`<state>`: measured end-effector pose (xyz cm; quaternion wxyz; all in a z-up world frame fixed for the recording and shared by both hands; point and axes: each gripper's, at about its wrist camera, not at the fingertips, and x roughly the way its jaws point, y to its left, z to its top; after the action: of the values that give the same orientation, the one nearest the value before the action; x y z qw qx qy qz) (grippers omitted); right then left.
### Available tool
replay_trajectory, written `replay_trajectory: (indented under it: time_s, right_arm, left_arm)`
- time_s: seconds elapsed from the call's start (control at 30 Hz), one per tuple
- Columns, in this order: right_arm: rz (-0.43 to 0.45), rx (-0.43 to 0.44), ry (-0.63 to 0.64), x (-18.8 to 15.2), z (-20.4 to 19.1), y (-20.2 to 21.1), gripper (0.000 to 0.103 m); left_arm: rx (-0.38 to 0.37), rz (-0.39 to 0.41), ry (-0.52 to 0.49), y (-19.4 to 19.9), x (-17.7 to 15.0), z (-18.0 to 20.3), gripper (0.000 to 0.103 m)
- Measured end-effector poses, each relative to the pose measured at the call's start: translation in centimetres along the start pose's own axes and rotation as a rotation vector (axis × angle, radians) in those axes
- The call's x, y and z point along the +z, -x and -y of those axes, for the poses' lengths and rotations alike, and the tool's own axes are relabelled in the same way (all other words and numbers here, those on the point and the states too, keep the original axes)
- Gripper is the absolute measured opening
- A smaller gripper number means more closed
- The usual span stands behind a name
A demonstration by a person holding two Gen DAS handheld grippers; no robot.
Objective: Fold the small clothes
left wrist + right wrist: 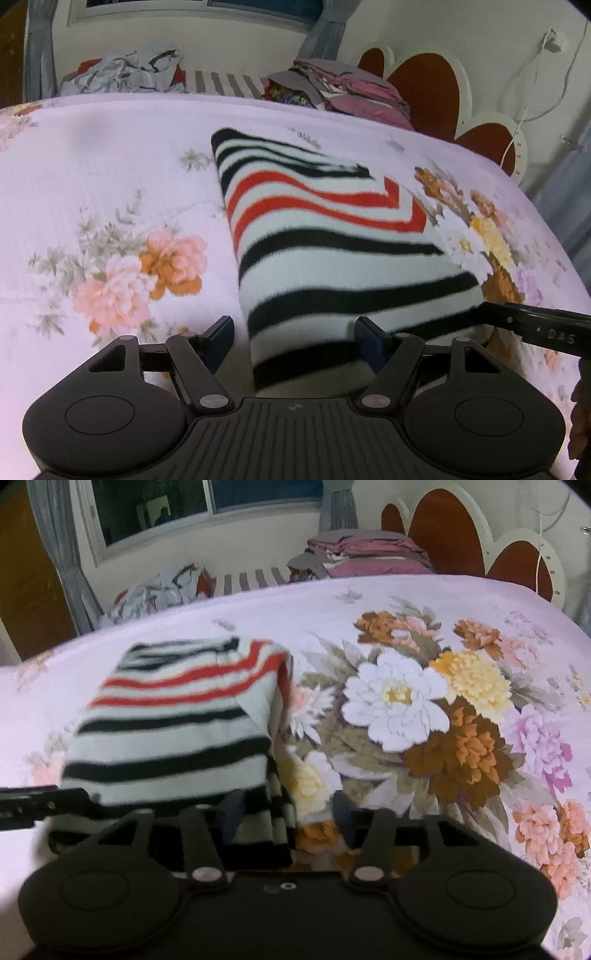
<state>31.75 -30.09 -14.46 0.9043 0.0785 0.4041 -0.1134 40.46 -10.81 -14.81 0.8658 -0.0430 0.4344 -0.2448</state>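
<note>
A small knit sweater (325, 236) with black, white and red stripes lies folded on the floral bedsheet (110, 177). My left gripper (294, 341) is open, its fingers either side of the sweater's near left corner. My right gripper (286, 814) is open too, with the sweater's near right corner (273, 812) between its fingers. The sweater fills the left half of the right wrist view (177, 723). The right gripper's finger shows at the right edge of the left wrist view (532, 321). The left gripper's finger shows at the left edge of the right wrist view (37, 805).
A pile of loose clothes (125, 70) lies beyond the far edge of the bed at the left. A stack of folded pink and grey clothes (343, 88) lies at the far right by the headboard (424, 88). A window and curtains are behind.
</note>
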Motion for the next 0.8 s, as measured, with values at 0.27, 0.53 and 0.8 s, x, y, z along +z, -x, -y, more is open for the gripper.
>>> replay_trajectory:
  time_s: [0.27,0.53,0.8]
  right_arm:
    - [0.015,0.051,-0.001,3.9,0.3,-1.5,0.064]
    - [-0.006,0.092,0.024,6.5,0.5,-5.8,0.043]
    - [-0.052,0.137,0.014,6.1,2.3,-9.1,0.047]
  left_arm:
    - [0.014,0.022,0.002,-1.4,2.9,0.4,0.072]
    - [0.036,0.009,0.033,-4.6,4.5,0.7,0.072]
    - [0.015,-0.019,0.085,-6.5,4.2,-0.4,0.088]
